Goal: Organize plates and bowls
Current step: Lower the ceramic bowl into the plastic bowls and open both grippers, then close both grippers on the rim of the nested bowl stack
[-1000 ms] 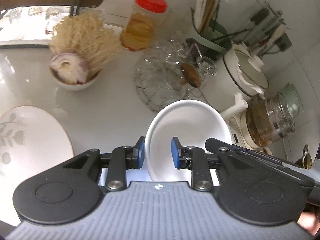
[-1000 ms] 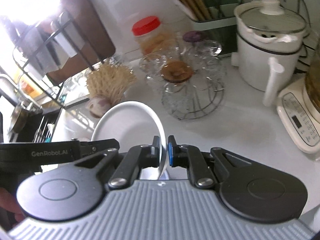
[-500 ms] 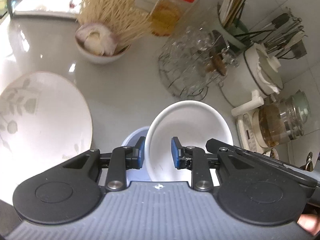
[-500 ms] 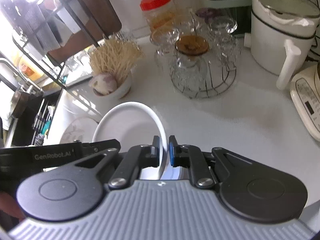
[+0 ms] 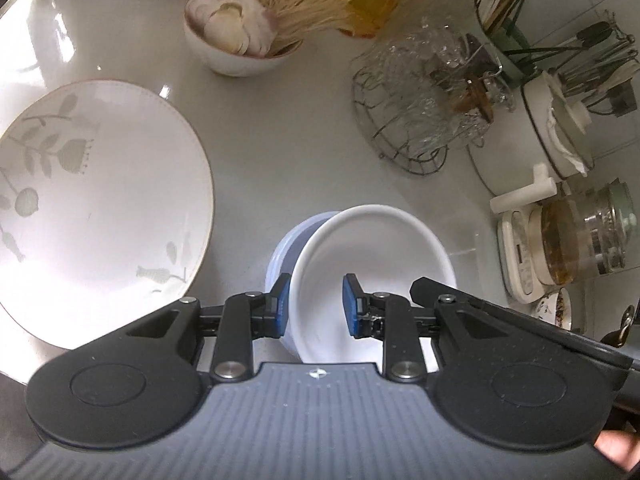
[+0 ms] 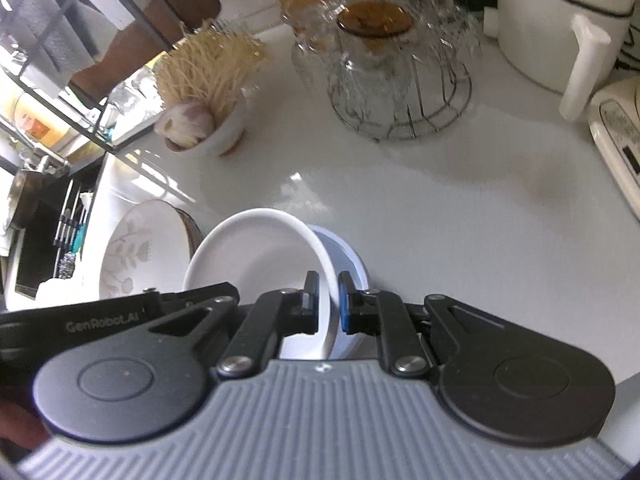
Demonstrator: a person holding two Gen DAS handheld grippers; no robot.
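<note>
Left wrist view: a white bowl is held tilted over the grey desk, its open mouth turned toward the camera and its base angled away. Its near rim is straddled by the left tongs, one blue pad lying outside the wall and the other inside the cavity; whether both pads press cannot be told. A pale blue bowl is seen just behind and beneath it, standing upright on the desk. A large floral plate lies flat to the left, near the blue bowl.

In the right wrist view the white bowl's opposite rim is pinched by the right tongs, which are nearly closed on the thin wall; the blue bowl's edge shows on the right side. The floral plate sits beyond, to the left. The lettering "GenRobot.AI" is read on the black body of the left tongs at the left edge.
</note>
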